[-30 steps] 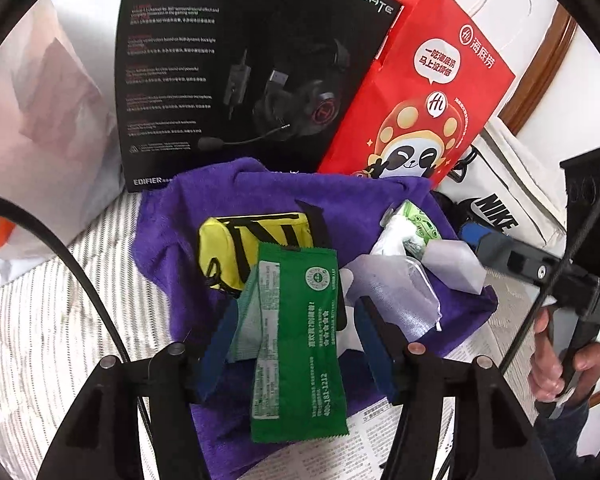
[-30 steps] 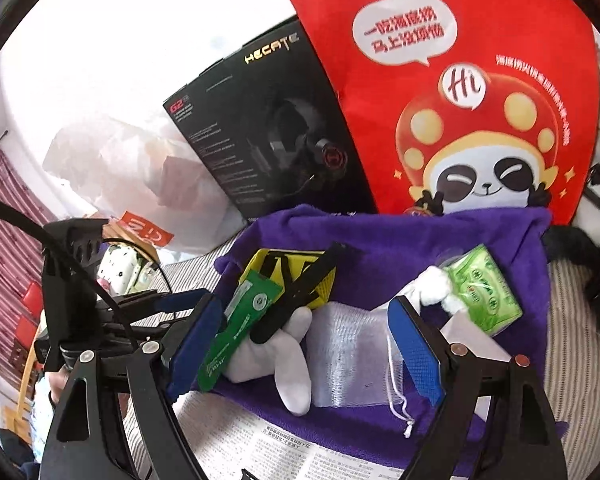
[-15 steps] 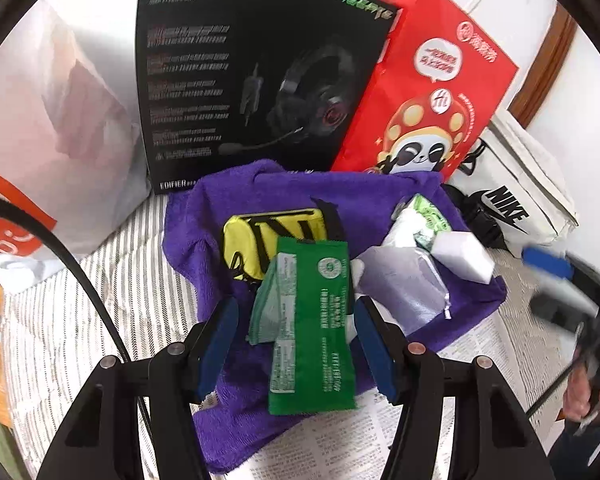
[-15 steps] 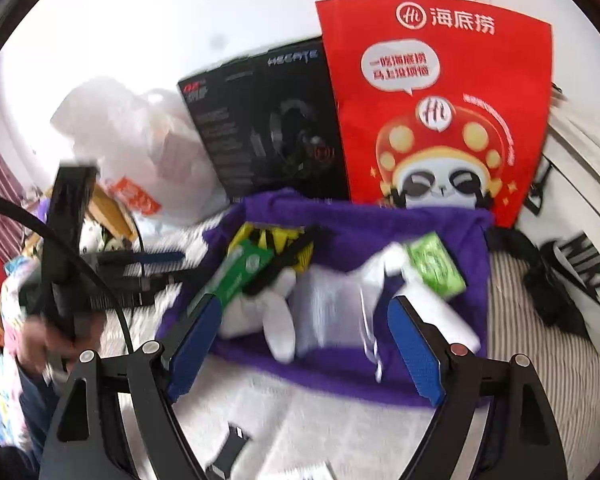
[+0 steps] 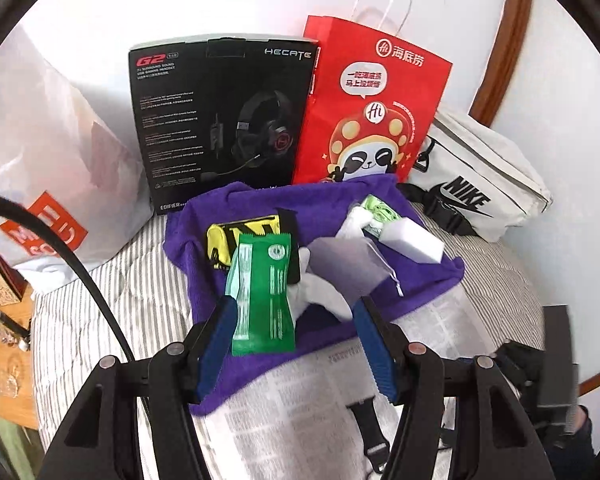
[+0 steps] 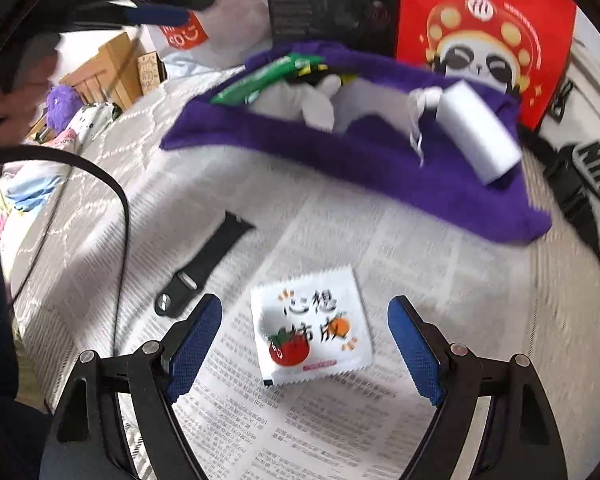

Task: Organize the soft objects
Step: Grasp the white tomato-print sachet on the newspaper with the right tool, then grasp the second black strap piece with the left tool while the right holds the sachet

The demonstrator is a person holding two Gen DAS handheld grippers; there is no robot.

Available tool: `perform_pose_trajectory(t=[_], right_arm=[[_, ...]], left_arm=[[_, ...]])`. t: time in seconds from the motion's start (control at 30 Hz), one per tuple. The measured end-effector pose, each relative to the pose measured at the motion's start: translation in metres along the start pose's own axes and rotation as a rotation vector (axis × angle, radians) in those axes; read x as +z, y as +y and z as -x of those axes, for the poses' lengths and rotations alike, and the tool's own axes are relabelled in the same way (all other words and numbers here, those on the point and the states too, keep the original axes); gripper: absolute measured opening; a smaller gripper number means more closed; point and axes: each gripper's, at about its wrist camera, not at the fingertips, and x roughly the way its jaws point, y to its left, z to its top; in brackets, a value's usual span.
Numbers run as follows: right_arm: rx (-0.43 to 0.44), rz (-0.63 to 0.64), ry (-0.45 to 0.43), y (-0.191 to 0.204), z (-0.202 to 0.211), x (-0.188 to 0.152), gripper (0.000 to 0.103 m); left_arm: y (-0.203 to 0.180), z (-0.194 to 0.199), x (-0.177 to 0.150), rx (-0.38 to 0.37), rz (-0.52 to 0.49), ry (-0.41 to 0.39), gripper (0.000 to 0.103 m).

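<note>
While jaws gape, white sachet (image 6: 312,330) lies between.

1. My right gripper (image 6: 304,344) has open newspaper (image 6: 400,240) around the white sachet (image 6: 312,328) at lower centre.
2. A black strap (image 6: 204,264) lies at centre left.
3. The headset box (image 5: 224,120) and red bag (image 5: 372,108) wall off the purple towel (image 5: 380,304) along the frame's top.

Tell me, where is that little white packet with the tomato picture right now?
In the right wrist view, the white tomato packet lies flat on the newspaper, between the right gripper's open jaws, with the black watch strap to its left.
</note>
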Motion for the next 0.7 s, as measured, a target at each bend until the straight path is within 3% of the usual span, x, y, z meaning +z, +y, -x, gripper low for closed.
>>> perform_pose_trajectory(t=[0.17, 0.33, 0.47, 0.7], right_arm=[[-0.043, 0.011, 0.017, -0.002, -0.016, -0.013, 0.085], [-0.055, 0.075, -0.041, 0.008, -0.015, -0.024, 0.084], [-0.022, 0.104, -0.072, 0.013, -0.005, -0.032, 0.052], [-0.003, 0.03, -0.075, 0.004, -0.004, -0.026, 0.048]], left_arm=[[-0.003, 0.01, -0.02, 0.024, 0.008, 0.012, 0.059], [-0.001, 0.014, -0.046, 0.036, 0.038, 0.036, 0.06], [0.002, 0.013, -0.062, 0.046, 0.064, 0.057, 0.06], [-0.007, 0.002, -0.083, 0.031, 0.069, 0.091, 0.06]])
